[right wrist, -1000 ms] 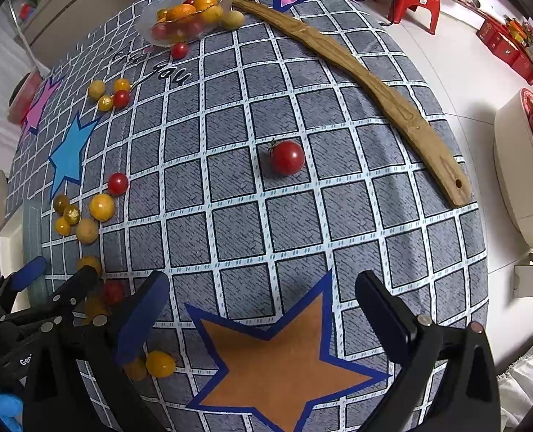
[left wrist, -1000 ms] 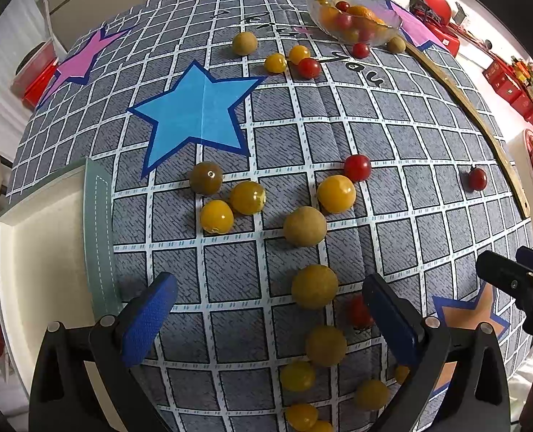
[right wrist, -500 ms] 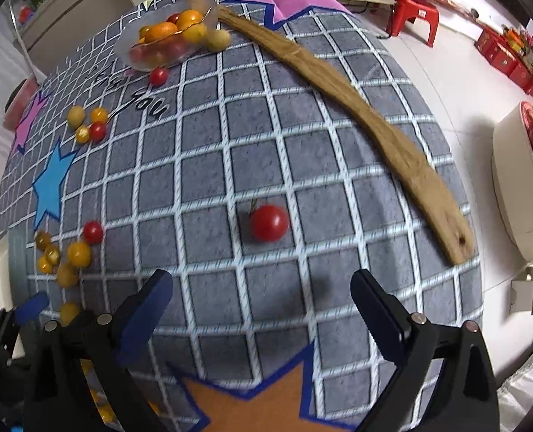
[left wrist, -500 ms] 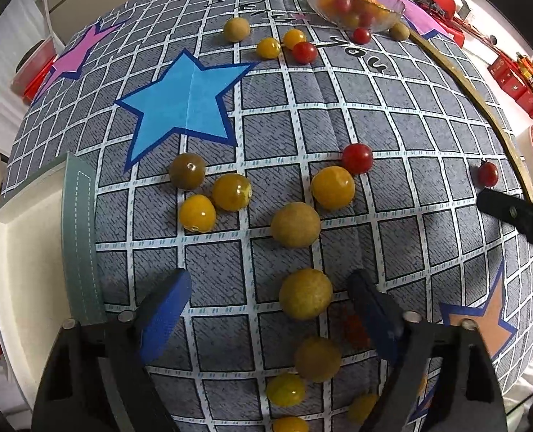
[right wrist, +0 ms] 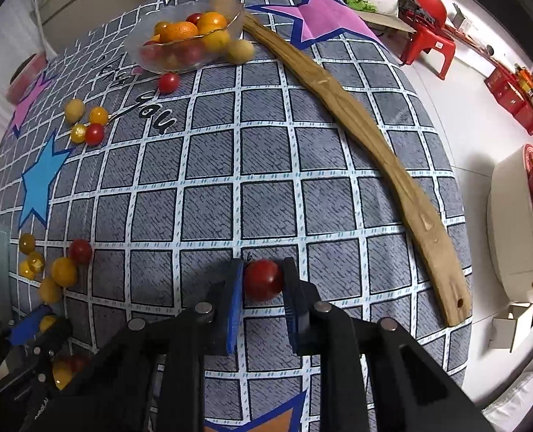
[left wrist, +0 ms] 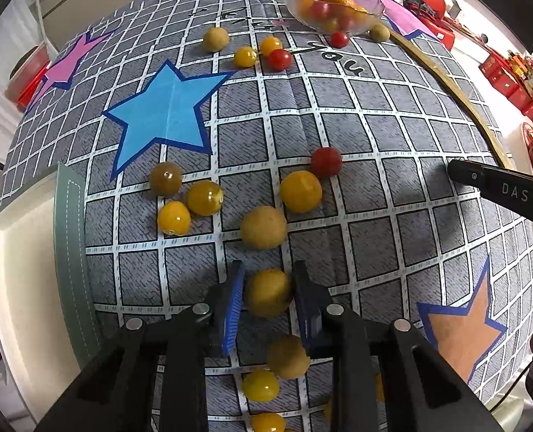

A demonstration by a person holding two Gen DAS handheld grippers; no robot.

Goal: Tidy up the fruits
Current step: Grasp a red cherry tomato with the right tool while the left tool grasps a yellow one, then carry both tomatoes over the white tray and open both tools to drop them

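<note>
My left gripper [left wrist: 268,297] is shut on a yellow-brown round fruit [left wrist: 268,297] resting on the grid-patterned cloth [left wrist: 338,136]. My right gripper [right wrist: 261,282] is shut on a red cherry tomato [right wrist: 263,280] on the same cloth [right wrist: 266,165]. Several yellow, brown and red fruits [left wrist: 263,226] lie loose ahead of the left gripper. A clear glass bowl [left wrist: 333,7] holding oranges and tomatoes stands at the far side; it also shows in the right wrist view [right wrist: 183,43]. The right gripper's finger [left wrist: 497,185] reaches in at the left view's right side.
A long wooden stick [right wrist: 371,144] lies diagonally along the cloth's right side. A white tray with a green rim [left wrist: 25,270] sits at the left edge. More loose fruits [right wrist: 86,122] lie near the bowl. Beyond the right edge are the floor and a red stool [right wrist: 428,36].
Both grippers moved forward and down and closed: the left onto the yellow-brown fruit, the right onto the red cherry tomato. Both were open before.
</note>
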